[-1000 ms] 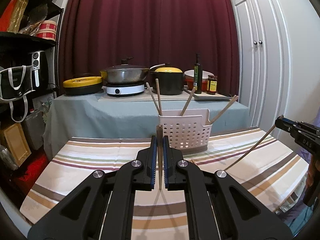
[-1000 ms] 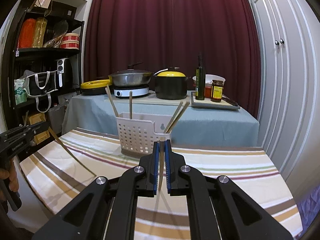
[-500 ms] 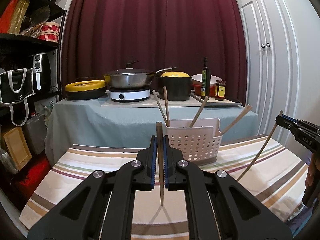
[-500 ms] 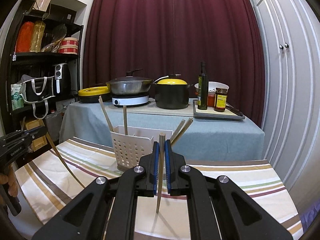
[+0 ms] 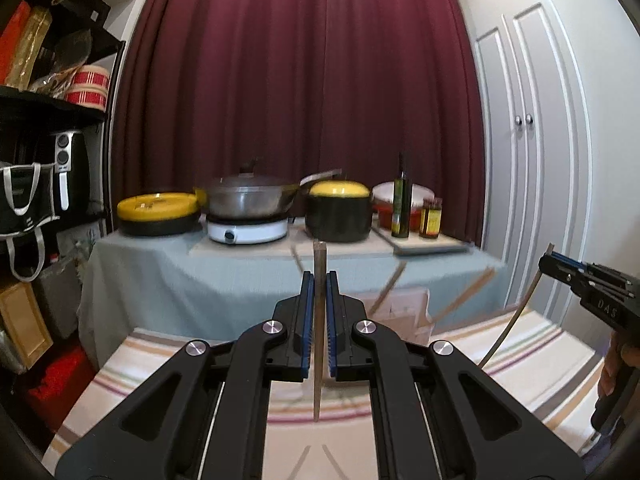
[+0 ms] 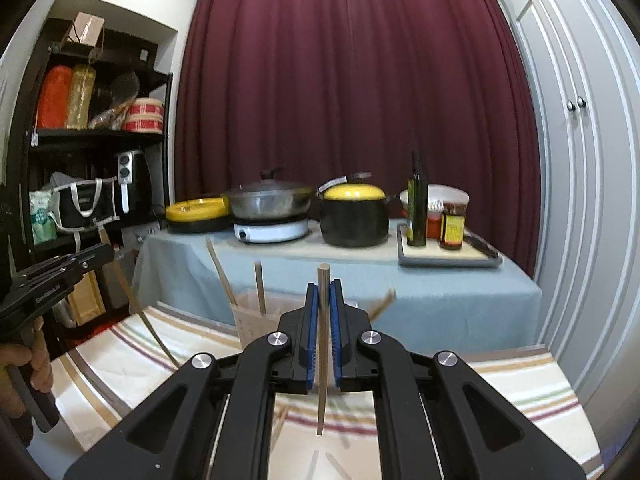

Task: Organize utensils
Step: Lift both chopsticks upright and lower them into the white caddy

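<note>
**Inspector A:** Left gripper point(image 5: 319, 300)?

**Inspector B:** Pressed together on a wooden chopstick point(image 5: 319, 264), held upright. Its top stands above the blue pads point(image 5: 306, 320); its lower end hangs free above the striped worktop point(image 5: 160, 364).

**Inspector A:** Right gripper point(image 6: 323, 312)?

**Inspector B:** Likewise pinching its own chopstick point(image 6: 323, 280), upright, lower end clear of the cloth. In the left wrist view the same gripper shows at the right edge, its chopstick slanting down toward the worktop.

**Inspector A:** The holder?

**Inspector B:** A white utensil basket point(image 6: 252, 320) stands on the worktop ahead of both grippers, largely hidden behind them and blurred. Several chopsticks lean in it point(image 6: 219, 272), pointing outward at angles.

**Inspector A:** Surroundings?

**Inspector B:** Behind, a second cloth-covered worktop point(image 5: 160, 264) carries a lidded wok point(image 5: 248, 200) on a white cooker and a black pot with yellow lid point(image 5: 339, 216).
</note>
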A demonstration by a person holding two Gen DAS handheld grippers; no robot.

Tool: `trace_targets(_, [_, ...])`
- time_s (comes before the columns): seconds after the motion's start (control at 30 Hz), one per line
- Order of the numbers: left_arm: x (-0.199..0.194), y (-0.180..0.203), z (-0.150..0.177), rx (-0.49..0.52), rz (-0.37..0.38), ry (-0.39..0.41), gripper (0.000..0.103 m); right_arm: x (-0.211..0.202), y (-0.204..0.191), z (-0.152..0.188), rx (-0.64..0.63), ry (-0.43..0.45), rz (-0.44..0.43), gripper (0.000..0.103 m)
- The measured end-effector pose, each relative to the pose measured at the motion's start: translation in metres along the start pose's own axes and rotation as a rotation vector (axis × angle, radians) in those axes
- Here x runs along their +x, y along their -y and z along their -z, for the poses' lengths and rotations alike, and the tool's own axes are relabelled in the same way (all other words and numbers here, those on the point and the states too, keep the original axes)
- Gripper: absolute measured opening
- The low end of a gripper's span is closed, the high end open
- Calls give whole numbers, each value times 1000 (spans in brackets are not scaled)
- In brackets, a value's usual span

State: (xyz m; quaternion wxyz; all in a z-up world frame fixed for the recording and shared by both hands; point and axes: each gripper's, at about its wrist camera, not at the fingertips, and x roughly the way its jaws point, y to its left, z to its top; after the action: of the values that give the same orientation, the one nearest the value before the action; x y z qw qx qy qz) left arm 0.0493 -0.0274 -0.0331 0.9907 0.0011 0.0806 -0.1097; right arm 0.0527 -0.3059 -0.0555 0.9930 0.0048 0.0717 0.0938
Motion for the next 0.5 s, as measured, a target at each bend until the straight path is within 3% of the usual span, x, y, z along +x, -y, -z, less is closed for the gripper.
trace_targets(0.27, [22,1,-50,-23,47,110,6,13,0,-45,-30,132,-16,7])
trace_targets(0.5, [51,6,-78,-14,62,167,6,38,9,-67,-27,185,-7,7])
